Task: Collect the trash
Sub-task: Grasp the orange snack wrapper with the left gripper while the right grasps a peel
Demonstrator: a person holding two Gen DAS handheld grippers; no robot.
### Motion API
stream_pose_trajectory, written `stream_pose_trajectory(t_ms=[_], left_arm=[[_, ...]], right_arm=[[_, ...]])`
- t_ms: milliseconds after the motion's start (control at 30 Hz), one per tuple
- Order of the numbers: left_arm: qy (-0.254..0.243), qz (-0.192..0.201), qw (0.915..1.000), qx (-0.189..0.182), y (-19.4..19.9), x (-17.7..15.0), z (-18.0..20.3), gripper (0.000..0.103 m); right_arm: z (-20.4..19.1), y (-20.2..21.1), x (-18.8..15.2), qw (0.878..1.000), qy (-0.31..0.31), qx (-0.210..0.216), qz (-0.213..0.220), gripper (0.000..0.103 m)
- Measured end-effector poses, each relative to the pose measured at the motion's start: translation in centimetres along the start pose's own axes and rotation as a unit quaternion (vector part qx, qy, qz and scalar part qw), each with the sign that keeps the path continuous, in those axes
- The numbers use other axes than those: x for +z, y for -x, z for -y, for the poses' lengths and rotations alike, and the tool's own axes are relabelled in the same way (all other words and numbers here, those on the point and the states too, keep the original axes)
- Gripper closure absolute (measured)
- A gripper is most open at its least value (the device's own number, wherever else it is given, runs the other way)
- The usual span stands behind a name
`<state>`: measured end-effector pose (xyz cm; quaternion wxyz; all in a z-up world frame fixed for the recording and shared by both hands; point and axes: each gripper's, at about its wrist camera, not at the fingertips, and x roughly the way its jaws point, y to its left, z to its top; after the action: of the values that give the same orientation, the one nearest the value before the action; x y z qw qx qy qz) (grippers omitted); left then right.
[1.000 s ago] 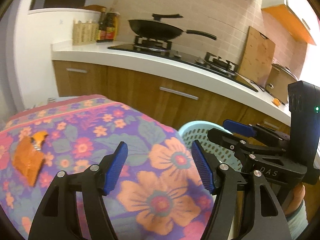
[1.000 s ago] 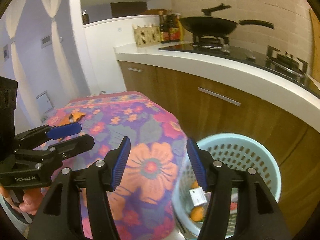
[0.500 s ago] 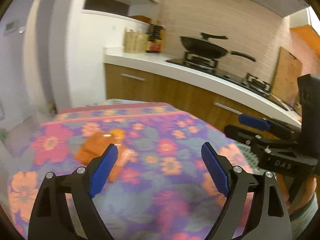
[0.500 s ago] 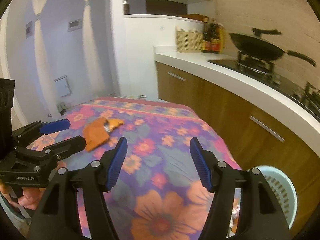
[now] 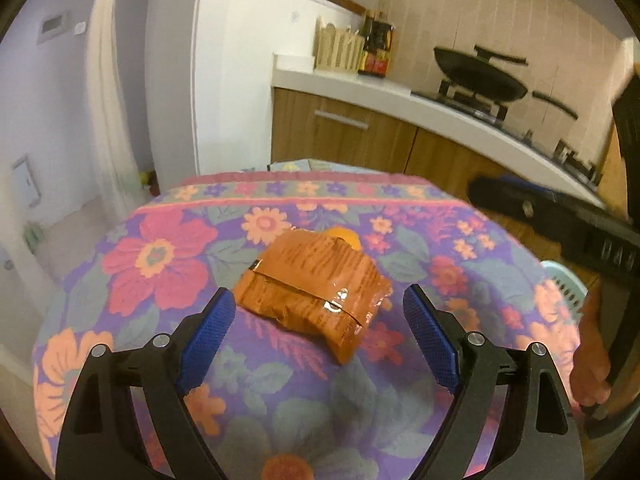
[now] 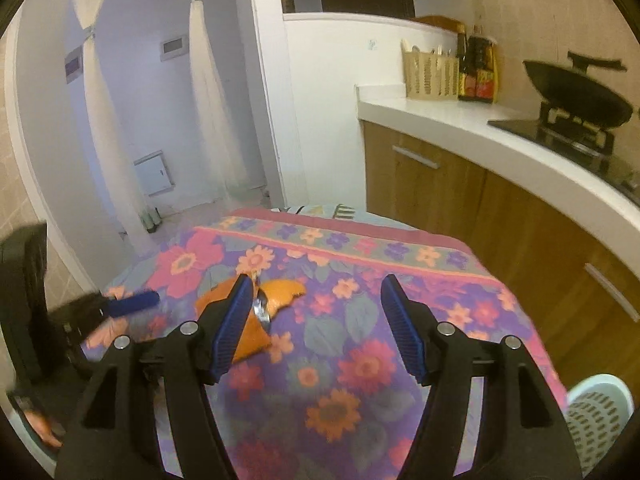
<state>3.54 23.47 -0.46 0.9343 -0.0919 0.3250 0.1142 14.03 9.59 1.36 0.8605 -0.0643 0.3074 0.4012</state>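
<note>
orange wrapper [image 5: 316,280] lies on the flowery table [image 5: 160,256]. left claw [image 5: 318,334] is wide apart right by it. right claw [image 6: 316,322] gapes too, holding nothing.

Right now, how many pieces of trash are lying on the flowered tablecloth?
1 that can be seen: an orange snack wrapper near the middle of the flowered tablecloth, just ahead of the open left claw. An orange shape behind the wrapper may be a second piece; I cannot tell.

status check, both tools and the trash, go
Left tool open, lined up on crumpled orange snack wrapper. Right tool open, empty. Nothing in the way.
</note>
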Motion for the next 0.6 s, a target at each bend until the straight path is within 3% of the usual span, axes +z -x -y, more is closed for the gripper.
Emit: stream_pose_trajectory(t_ms=[200, 367, 600], left_arm=[[-0.032, -0.025, 0.9979, 0.051, -2.8, 0.2, 1.2, 0.025], [-0.022, -0.058, 0.9972, 0.042, -3.9, 0.0, 0.6, 0.040], [0.016, -0.052, 0.9981, 0.028, -3.5, -0.5, -0.7, 0.065]], right_arm=[[0.9, -3.8, 0.8, 0.999, -0.039, 0.013, -0.010, 0.041], [0.9, -5.3, 0.3, 0.999, -0.053, 0.011, -0.006, 0.041], [1.0, -6.2, -0.4, 0.998, -0.060, 0.019, -0.015, 0.041]])
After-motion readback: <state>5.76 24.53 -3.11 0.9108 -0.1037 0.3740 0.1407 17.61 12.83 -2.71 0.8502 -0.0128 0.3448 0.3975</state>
